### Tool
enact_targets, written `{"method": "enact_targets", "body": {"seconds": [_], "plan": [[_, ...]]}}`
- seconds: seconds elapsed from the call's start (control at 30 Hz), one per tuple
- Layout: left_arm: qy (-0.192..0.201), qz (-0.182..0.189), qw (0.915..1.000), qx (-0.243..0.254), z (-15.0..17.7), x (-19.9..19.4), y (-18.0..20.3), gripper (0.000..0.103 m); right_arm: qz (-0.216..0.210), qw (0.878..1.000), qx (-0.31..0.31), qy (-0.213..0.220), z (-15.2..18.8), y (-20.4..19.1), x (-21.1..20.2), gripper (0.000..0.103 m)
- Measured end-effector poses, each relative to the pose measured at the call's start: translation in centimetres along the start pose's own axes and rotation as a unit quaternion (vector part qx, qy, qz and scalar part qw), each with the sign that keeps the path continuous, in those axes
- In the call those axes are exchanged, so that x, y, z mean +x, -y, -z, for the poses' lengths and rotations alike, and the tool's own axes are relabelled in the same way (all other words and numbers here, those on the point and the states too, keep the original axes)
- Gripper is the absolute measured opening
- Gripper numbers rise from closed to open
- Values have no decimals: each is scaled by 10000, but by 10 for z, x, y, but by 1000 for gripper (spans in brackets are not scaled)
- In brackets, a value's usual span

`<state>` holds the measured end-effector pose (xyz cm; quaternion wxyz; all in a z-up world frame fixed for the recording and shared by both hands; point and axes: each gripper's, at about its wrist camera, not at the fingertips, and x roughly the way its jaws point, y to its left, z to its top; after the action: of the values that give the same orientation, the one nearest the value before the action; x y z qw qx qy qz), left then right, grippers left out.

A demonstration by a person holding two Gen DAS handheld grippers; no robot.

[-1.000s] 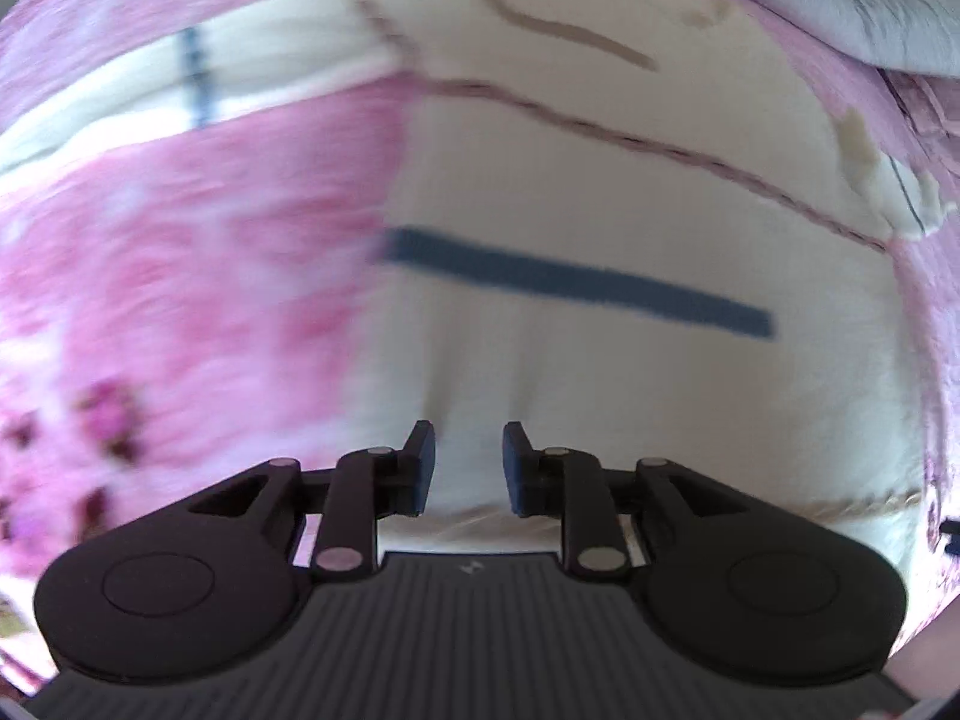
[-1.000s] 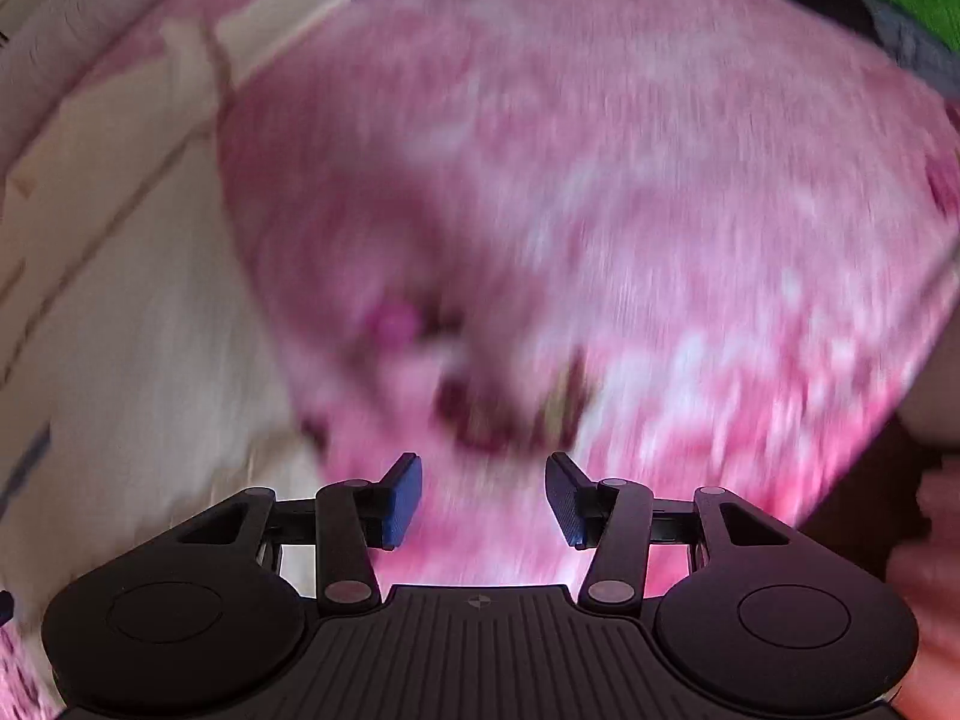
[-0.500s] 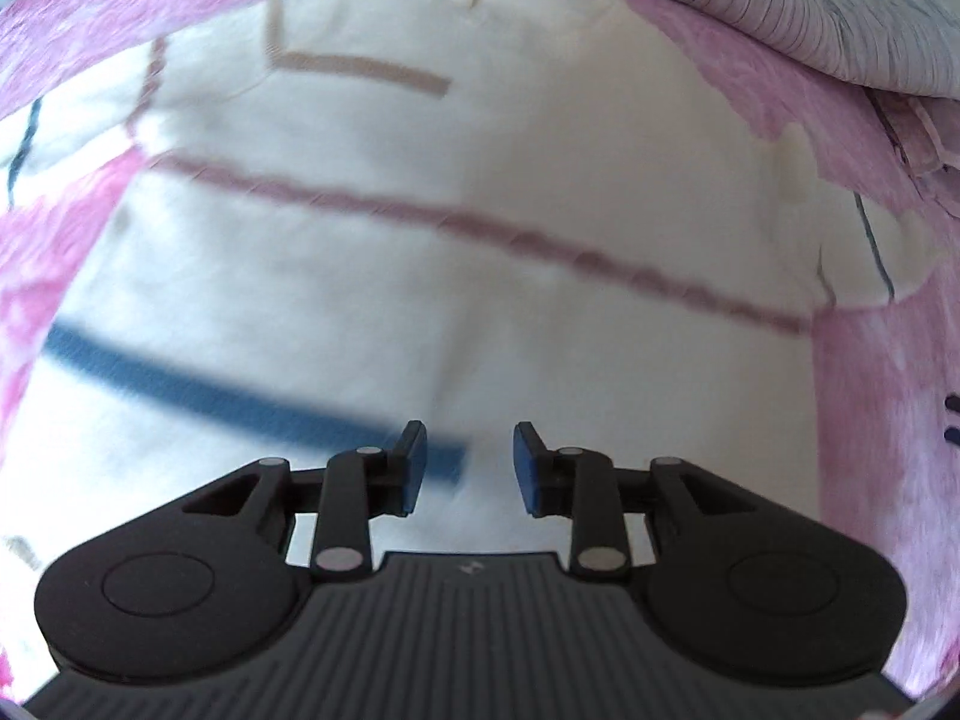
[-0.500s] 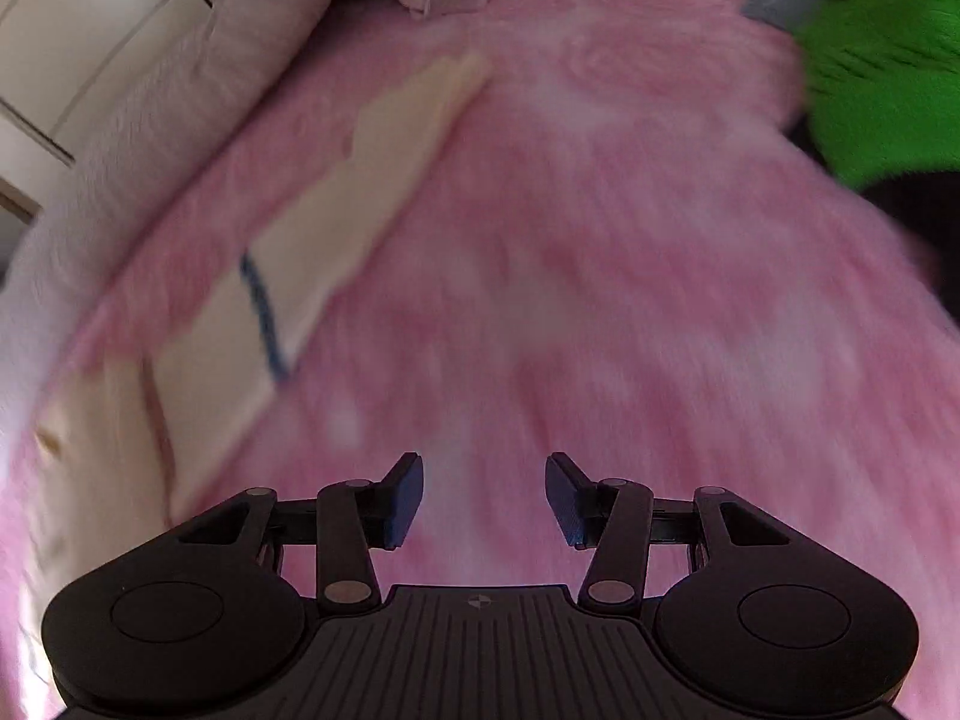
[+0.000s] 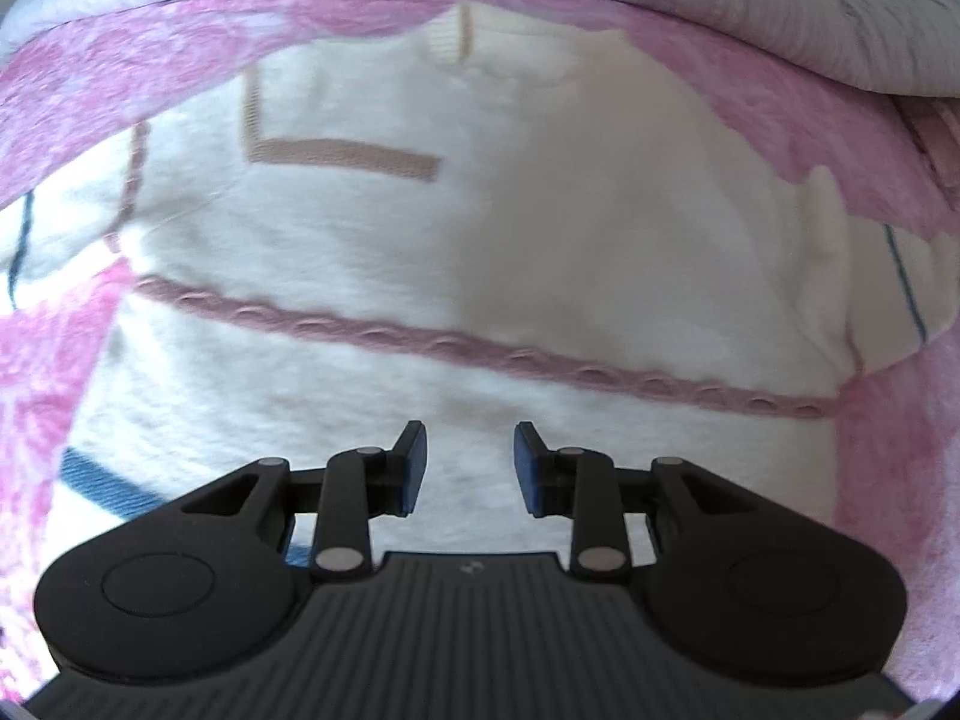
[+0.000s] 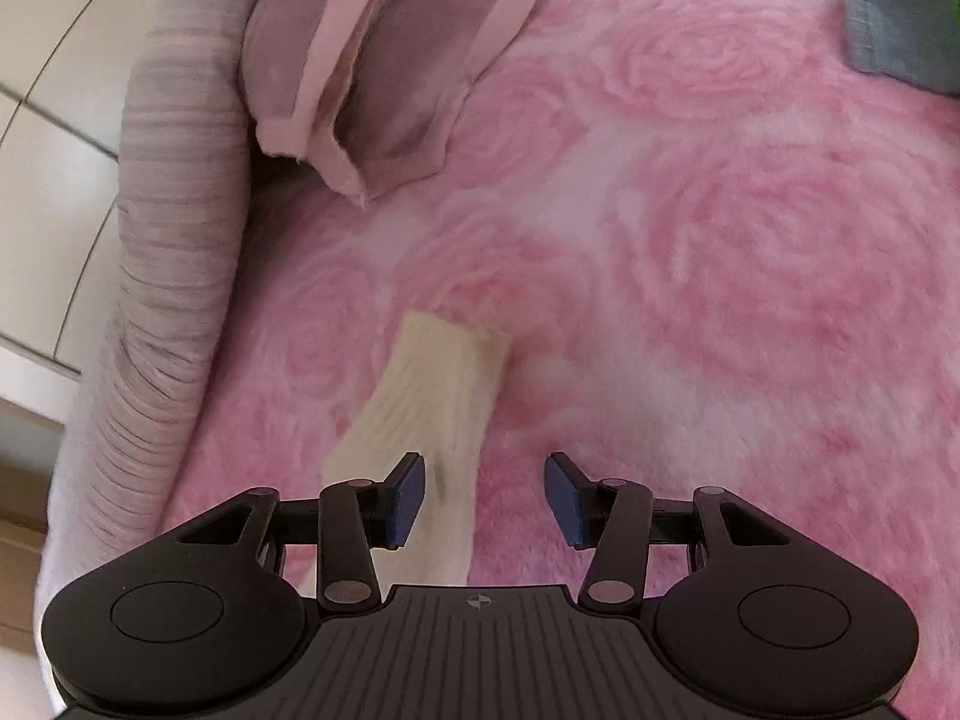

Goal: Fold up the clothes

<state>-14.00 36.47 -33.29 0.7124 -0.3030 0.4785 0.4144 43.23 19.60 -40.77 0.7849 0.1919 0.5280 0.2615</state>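
Two grippers, both with their jaws apart and nothing between them. On my left wrist feed, the left gripper (image 5: 469,468) hangs over the lower body of a cream knit sweater (image 5: 540,252), its blue-padded fingers (image 5: 413,468) parted by a moderate gap with only knit fabric showing through. I can't tell whether the fingertips touch the cloth. The sweater lies spread flat on a pink rose-patterned fleece blanket (image 5: 54,324). Nearest the gripper, at lower left, a dark blue stripe (image 5: 102,480) crosses the hem area. Further up, a dusty pink stripe (image 5: 480,354) runs right across the chest, then a tan L-shaped stripe (image 5: 336,153) sits near the shoulder. The neckline (image 5: 504,54) is at the far end, and both sleeves reach out to either side. Beyond the blanket edge lies a pale striped quilt (image 5: 720,0).

On my right wrist feed, the right gripper (image 6: 485,498) is held wider apart, above the blanket (image 6: 750,270). The ribbed cream cuff of a sleeve (image 6: 438,390) lies just ahead of the left-hand finger (image 6: 407,498) and runs back beneath it. Farther off, a mauve garment with pink trim (image 6: 390,60) lies crumpled against the quilt (image 6: 174,210), and a grey cloth (image 6: 894,24) sits at the far right corner.
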Motion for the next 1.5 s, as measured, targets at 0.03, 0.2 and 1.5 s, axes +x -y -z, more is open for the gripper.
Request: {"method": "enact_targets", "body": {"seconds": [0.03,0.2,1.5], "plan": [[-24,-43,10000,-40,2,0,-4,27,37,9999,-157,-16,-1,-2,4,5],[-84,-73,9999,-128,13,-5,-19,27,-281,9952,-928,-112,5,10,-28,5],[-618,571,9956,-417,134,-66,-281,34,514,9605,-1452,-2318,390,15,-290,45]]}}
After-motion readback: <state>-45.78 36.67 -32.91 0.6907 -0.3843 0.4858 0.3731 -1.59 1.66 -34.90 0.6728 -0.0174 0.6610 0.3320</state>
